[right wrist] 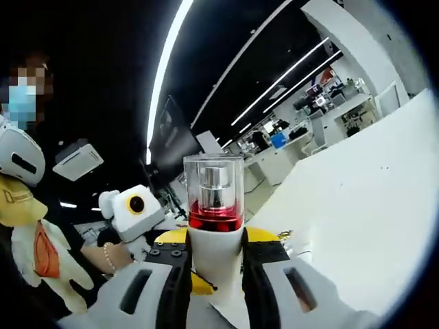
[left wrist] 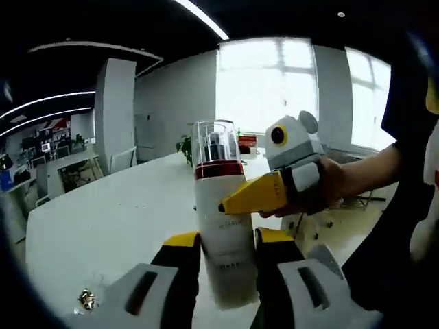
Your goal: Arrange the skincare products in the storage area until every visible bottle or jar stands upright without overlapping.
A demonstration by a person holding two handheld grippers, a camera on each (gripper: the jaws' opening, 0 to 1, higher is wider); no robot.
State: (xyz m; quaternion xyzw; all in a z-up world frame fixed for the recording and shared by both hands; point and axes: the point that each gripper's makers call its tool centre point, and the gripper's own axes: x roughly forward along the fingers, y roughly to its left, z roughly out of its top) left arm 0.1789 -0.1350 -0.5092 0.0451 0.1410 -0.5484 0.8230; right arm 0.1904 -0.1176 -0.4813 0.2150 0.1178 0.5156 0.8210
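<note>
I have the bottle [left wrist: 221, 226] clamped by both tools, left tool [left wrist: 226, 250] low on its body, right tool [right wrist: 214, 264] below the clear cap, above the white surface [left wrist: 103, 219]. It looks rigid, slick; grip the body, not the cap.

White bottle [left wrist: 226, 226] carries small grey print, too blurred to read.

A long white counter [left wrist: 103, 212] stretches toward a wall of large bright windows [left wrist: 274, 82], with a green potted plant [left wrist: 185, 146] at its far end and a broad grey square pillar [left wrist: 115, 113] to one side. Long white strip lights [right wrist: 168, 62] run across the dark ceiling, and desks with monitors [right wrist: 281, 140] crowd the distance.
</note>
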